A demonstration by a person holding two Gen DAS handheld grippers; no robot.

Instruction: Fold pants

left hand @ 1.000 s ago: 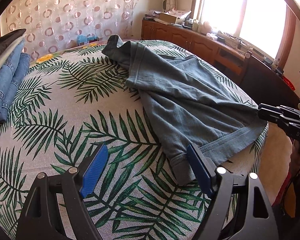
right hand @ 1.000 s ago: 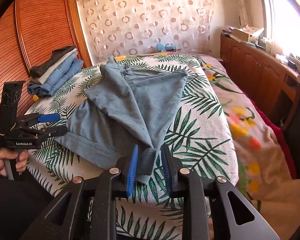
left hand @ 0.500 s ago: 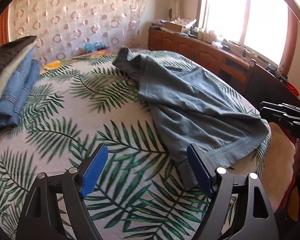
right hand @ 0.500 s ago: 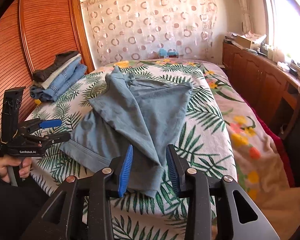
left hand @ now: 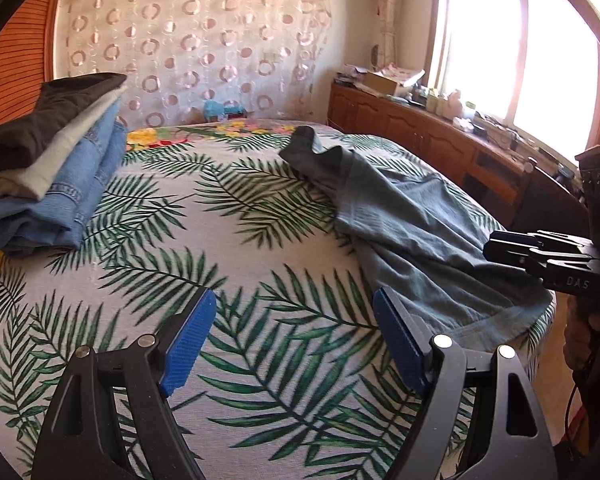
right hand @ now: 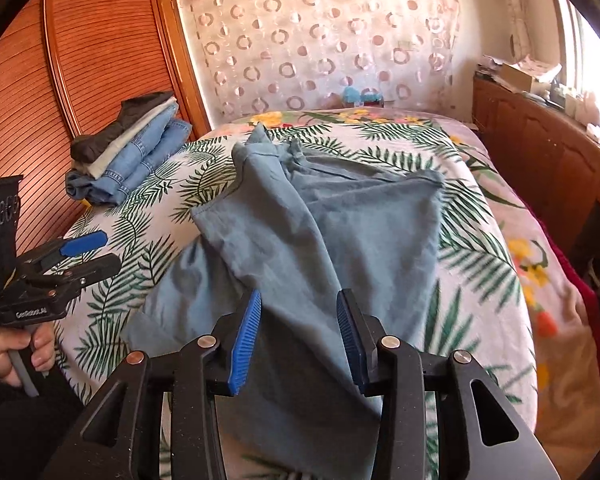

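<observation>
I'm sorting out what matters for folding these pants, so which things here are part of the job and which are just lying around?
Part of the job:
pants, spread loose on the bed
left gripper, open, empty
right gripper, jaws just opening, pants between them, pads not pressing

Just lying about:
clothes stack
cabinet with clutter
blue toy
curtain
</observation>
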